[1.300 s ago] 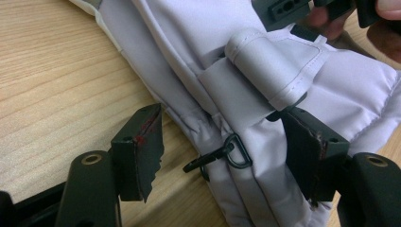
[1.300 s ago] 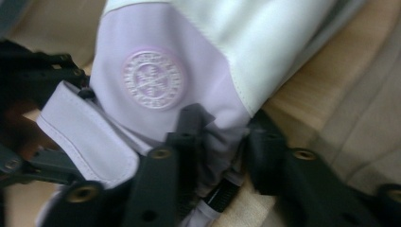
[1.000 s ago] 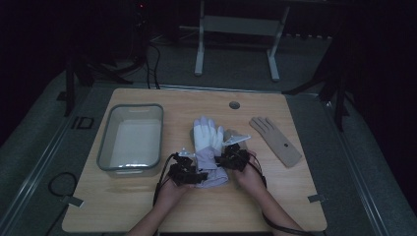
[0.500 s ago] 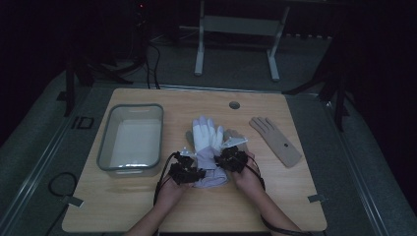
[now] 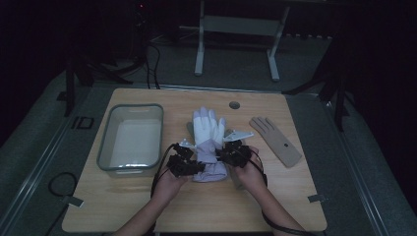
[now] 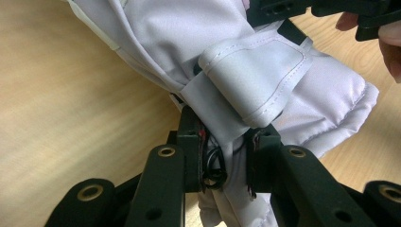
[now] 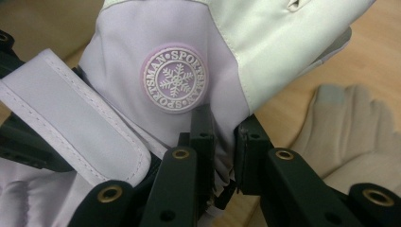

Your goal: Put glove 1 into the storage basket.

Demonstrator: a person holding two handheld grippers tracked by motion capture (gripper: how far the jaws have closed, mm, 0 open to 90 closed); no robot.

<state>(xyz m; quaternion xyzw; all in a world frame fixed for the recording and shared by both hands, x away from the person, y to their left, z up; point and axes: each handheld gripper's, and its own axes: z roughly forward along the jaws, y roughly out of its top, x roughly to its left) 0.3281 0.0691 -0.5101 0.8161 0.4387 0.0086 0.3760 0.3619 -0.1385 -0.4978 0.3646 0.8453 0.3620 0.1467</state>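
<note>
Both grippers, left gripper and right gripper, pinch the white ski glove's cuff near the desk's front edge; the left fingers have just been closing on it, and moving the glove remains.

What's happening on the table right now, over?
Left hand-held gripper and right hand-held gripper both clamped on the white ski glove at its cuff. Plastic tub left, tan glove right, both apart from it.

White-and-lilac ski glove, fingers away, mid-table, cuff pinched.
</note>
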